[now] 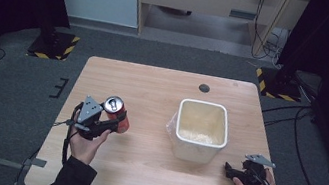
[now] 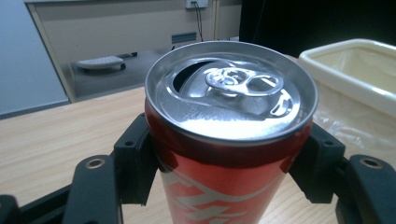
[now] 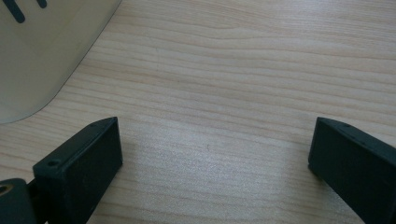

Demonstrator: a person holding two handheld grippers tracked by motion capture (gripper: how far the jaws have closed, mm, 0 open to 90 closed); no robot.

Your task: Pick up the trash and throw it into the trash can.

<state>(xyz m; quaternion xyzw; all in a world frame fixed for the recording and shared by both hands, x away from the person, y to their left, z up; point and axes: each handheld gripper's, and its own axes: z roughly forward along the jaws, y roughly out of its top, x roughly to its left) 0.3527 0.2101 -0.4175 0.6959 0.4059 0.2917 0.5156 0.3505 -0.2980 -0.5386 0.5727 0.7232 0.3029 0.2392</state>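
A red drink can with an opened silver top is held upright at the left of the table. My left gripper is shut on it. In the left gripper view the can stands between the two black jaws, which press on its sides. A white bin lined with clear plastic stands right of centre, and its rim shows beyond the can. My right gripper rests low at the table's right front, open. In the right gripper view its jaws stand wide apart over bare wood, with the bin's wall at upper left.
The wooden table has a dark round hole near its far edge. Black stand bases with yellow striped tape sit on the grey floor beyond both far corners. Cables trail on the floor at the right.
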